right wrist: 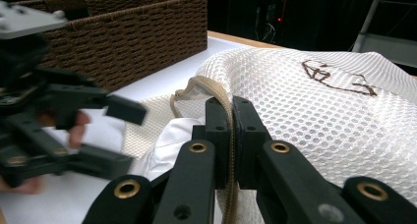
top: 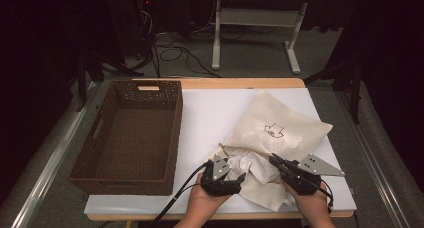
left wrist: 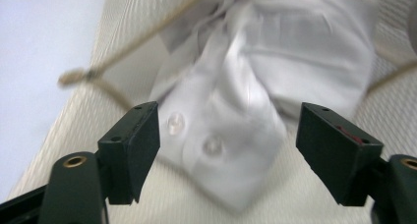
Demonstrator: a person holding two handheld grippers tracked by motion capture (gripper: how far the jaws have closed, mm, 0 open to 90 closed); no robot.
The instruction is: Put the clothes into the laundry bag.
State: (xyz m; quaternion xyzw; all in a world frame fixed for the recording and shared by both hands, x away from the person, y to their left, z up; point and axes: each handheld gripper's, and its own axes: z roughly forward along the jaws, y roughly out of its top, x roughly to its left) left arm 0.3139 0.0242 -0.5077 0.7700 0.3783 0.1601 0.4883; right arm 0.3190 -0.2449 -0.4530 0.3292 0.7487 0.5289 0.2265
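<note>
Mesh laundry bag (top: 280, 130), cream with a small dark emblem stitched on it, lies on the right half of the white table cover (top: 210, 113), its mouth turned toward the person's edge of the table. White shirt (top: 252, 165) spills out of that mouth, crumpled, partly on the bag's lower layer; in the left gripper view two clear buttons show on a folded strip of it. Left gripper (top: 231, 180) sits just left of the shirt, and its jaws stand wide apart on either side of the buttoned fold without pressing it, so nothing is held there. Right gripper (top: 276, 161) is closed tight on the bag's tan drawstring hem (right wrist: 223, 111): in the right gripper view the two black jaws meet with the corded edge pinched between them, lifting the mouth of the bag a little above the shirt. A thin tan drawstring (left wrist: 142, 40) with a knotted end trails across the mesh in the left gripper view, blurred. Brown woven basket (top: 132, 133) stands on the left side of the table, well apart from the bag. Both hands come in from the near edge, one behind each gripper.
</note>
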